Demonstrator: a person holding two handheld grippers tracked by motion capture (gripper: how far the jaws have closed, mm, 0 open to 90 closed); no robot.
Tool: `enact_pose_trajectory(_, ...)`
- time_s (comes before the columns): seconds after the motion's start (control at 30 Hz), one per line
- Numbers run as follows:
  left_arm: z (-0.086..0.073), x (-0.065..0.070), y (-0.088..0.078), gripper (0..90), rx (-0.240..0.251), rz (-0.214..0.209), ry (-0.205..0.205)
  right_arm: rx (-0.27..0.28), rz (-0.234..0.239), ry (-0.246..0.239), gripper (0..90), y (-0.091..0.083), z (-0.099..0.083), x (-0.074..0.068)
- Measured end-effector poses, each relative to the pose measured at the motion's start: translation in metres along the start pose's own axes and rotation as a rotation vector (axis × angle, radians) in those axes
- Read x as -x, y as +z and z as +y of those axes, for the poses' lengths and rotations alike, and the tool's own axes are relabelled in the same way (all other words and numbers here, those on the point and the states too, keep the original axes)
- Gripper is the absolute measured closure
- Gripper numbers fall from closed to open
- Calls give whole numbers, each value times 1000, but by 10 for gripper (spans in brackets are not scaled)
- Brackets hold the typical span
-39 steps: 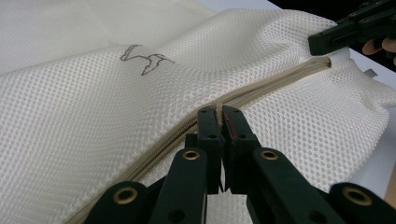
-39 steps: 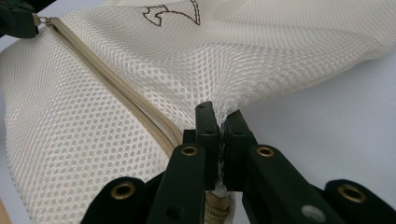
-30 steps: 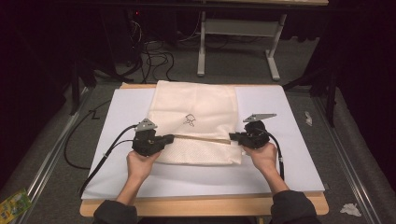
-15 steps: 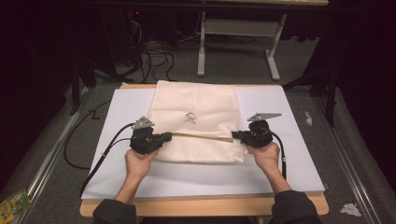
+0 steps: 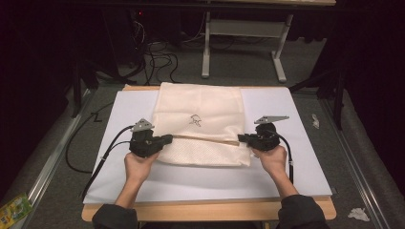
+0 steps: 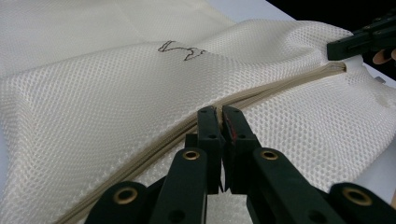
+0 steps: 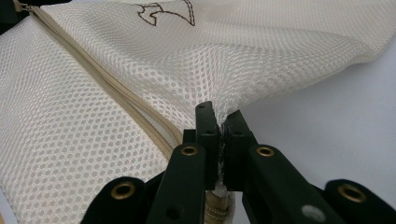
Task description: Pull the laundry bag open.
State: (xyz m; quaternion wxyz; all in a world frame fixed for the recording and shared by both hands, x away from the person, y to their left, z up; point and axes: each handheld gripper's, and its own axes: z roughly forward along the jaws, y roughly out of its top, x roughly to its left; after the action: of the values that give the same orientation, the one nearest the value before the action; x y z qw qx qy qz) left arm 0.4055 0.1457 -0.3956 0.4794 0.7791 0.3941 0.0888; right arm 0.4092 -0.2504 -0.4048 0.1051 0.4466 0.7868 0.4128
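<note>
Clearly both hands are on the cream mesh bag (image 5: 200, 125), which lies flat on the white sheet (image 5: 286, 109) covering the desk (image 5: 210, 210), and the move ahead turns on the zipper (image 5: 203, 139) that runs between them. Its long axis goes straight from the left gripper (image 5: 165, 139) to the right gripper (image 5: 242, 139), so each gripper has the zipper line leading away from its own tips toward the other one.

In the left gripper view, the left gripper (image 6: 219, 122) has its jaws pressed together on the zipper band at the bag's near end, with the mesh rising just beyond the tips and the small embroidered mark (image 6: 180, 50) farther off and above. The right gripper (image 7: 219, 120) is likewise clamped tight, with a pinch of mesh and the zipper's end bunched between its jaws; from there the zipper (image 7: 107, 86) stretches away up and to the left.

Judging from this, the bag is held taut at both ends, and whichever hand carries the slider would travel along that line toward the other. I cannot make out the slider itself, so neither hand counts as nearer to it.
</note>
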Motion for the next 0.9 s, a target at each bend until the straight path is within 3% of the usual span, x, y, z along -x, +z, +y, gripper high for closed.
enact_pose_trajectory(0.23,2,-1,-3,873,11,1,-4,3,-4,-4,892,-4,2,0)
enact_pose_trajectory(0.5,3,-7,-7,873,-9,13,-15,-4,6,-8,892,-1,3,0)
enact_pose_trajectory(0.9,3,-8,-13,873,10,23,-14,-4,-12,-3,893,-5,3,4)
